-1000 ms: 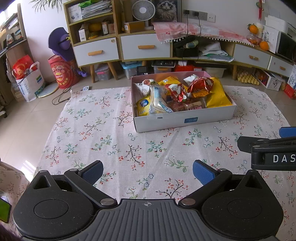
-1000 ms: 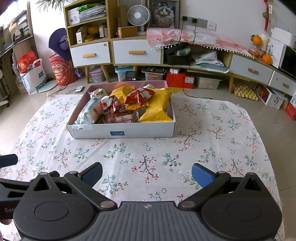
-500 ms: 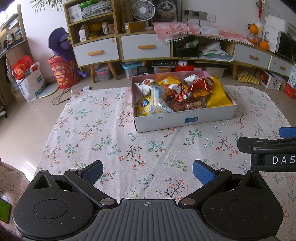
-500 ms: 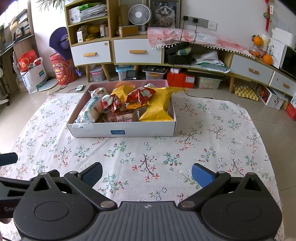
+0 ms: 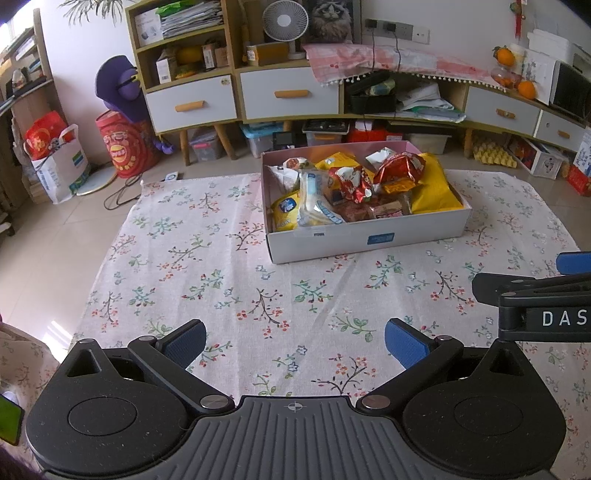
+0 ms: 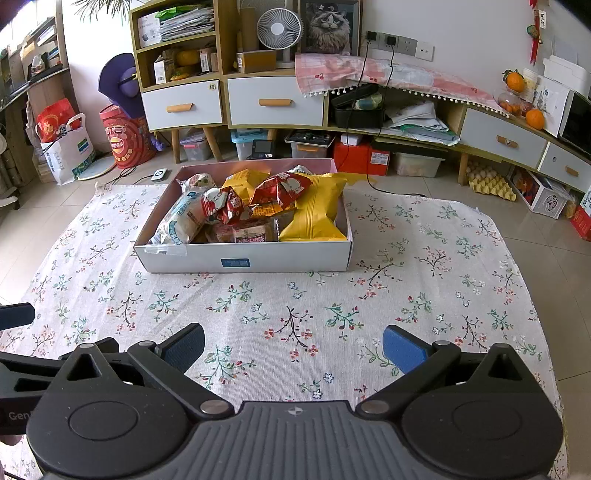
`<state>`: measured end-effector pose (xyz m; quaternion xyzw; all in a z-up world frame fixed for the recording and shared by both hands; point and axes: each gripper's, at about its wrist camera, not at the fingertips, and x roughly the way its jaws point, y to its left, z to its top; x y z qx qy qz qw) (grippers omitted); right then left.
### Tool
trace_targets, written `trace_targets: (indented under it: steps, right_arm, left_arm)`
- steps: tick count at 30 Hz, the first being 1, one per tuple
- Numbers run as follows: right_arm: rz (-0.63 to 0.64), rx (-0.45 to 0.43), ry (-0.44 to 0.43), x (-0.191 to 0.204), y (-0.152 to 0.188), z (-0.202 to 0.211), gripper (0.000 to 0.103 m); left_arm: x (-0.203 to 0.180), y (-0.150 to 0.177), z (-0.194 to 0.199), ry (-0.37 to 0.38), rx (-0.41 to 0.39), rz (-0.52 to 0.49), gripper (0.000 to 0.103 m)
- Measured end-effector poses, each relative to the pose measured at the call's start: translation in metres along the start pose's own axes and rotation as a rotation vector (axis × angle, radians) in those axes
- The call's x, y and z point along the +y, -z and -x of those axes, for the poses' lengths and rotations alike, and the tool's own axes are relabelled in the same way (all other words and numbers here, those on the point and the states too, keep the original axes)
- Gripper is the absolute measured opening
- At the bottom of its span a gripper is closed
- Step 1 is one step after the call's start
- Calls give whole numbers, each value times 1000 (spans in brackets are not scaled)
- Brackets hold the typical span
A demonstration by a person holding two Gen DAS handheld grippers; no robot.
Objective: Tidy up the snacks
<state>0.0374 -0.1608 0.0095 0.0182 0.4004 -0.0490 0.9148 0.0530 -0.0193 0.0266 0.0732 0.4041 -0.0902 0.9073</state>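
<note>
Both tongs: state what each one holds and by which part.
Nothing is held. The left tongs and the right tongs are open over the floral cloth, short of the snack box.

Snack packets heaped in box

Pale tiled floor under a floral cloth; wooden drawer cabinets line the white wall.

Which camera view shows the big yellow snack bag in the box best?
The right wrist view: the yellow bag lies nearly whole at the box's right end. In the left wrist view the yellow bag is farther off, partly hidden behind a red packet.
</note>
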Motion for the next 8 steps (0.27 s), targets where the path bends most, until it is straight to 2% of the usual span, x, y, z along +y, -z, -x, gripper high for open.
trace_targets:
  steps: [8]
  right_arm:
    - [3, 1, -1, 0, 1, -1, 86]
  left_arm:
    - [-2, 0, 0, 8, 4, -15, 103]
